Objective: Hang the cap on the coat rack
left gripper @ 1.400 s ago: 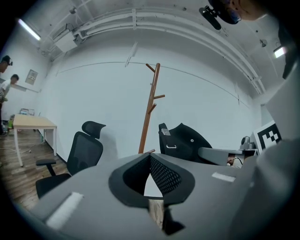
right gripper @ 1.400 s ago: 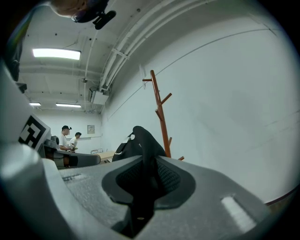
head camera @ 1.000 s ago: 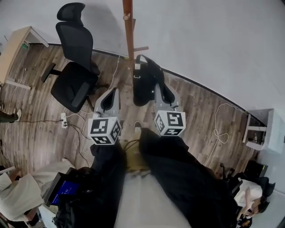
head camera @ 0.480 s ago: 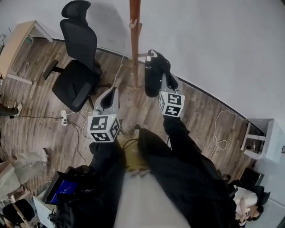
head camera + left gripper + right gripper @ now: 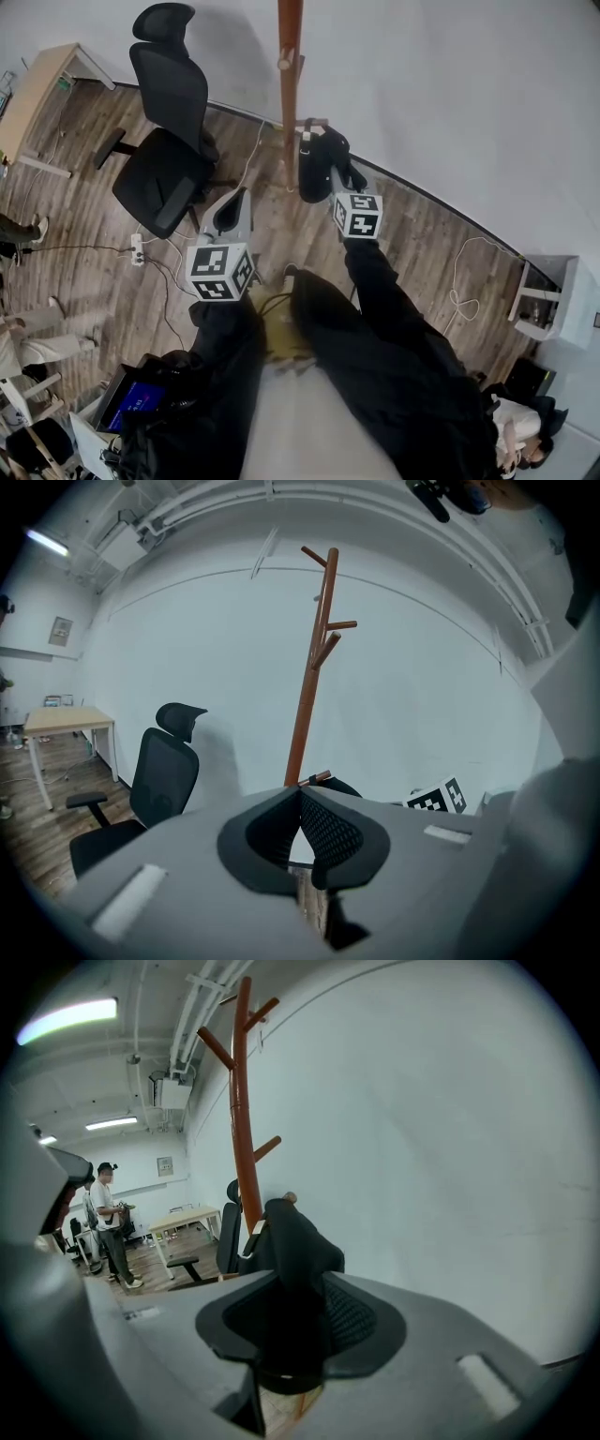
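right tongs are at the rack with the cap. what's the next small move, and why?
Probably ease the right tongs straight back from the cap. Their jaws are opening with the cap's edge between them, and the cap appears to hang over the low peg of the coat rack. A slow, level retreat should avoid dragging it off.

One cap (image 5: pixel 317 167), one coat rack (image 5: pixel 290 84), one office chair (image 5: pixel 173 141), two grippers (image 5: pixel 241 195) (image 5: pixel 331 178).

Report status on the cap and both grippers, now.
Left gripper shut, empty. Right gripper jaws opening, cap between them. Cap draped over a low peg of the coat rack. Nothing in the way.
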### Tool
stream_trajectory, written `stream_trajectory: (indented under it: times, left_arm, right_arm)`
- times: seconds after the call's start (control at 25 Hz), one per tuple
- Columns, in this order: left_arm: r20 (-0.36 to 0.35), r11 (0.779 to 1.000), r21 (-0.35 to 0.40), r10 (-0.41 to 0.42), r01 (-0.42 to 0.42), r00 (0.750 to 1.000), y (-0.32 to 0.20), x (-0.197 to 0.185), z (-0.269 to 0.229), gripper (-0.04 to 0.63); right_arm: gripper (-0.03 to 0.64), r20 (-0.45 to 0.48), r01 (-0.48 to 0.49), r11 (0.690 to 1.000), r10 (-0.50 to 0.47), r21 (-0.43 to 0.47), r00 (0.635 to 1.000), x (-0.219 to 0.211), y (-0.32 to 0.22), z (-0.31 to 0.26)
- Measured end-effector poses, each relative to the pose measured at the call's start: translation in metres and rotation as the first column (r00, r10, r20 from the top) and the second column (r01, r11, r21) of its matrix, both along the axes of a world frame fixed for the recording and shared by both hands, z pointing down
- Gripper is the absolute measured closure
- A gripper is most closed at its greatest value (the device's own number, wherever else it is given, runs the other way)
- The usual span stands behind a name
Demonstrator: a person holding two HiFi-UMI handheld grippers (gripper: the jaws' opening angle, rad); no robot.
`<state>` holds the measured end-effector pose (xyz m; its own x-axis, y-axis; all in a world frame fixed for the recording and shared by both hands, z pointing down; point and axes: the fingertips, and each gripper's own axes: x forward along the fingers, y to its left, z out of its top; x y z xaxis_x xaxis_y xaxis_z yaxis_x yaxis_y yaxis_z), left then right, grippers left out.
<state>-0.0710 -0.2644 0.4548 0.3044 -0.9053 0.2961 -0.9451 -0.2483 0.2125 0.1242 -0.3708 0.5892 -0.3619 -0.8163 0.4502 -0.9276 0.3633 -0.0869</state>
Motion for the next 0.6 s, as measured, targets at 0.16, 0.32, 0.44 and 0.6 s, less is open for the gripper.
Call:
stream_trajectory:
  times: [0.16, 0.32, 0.44, 0.6]
  left_arm:
    - [-0.004, 1.000, 0.002, 0.021, -0.021, 1.000, 0.001, 0.006, -0.001, 0.592]
    - [-0.007, 0.999, 0.007, 0.037, -0.037, 0.999, 0.000, 0.013, -0.003, 0.592]
    - [-0.009, 0.999, 0.016, 0.049, -0.049, 0.999, -0.001, 0.017, -0.006, 0.592]
    - [-0.014, 0.998, 0.036, 0.059, -0.059, 0.998, 0.000, 0.018, -0.009, 0.592]
  right_arm:
    - [0.462, 0.057, 0.005, 0.999, -0.002, -0.046, 0.998, -0.001, 0.015, 0.003]
    - [0.462, 0.104, -0.010, 1.000, 0.013, -0.030, 0.994, -0.001, 0.031, -0.015]
    - [0.466, 0.145, -0.004, 1.000, 0.005, -0.006, 0.989, -0.011, 0.045, -0.037]
    - [0.526, 0.180, 0.017, 0.997, -0.029, 0.069, 0.983, -0.031, 0.063, -0.075]
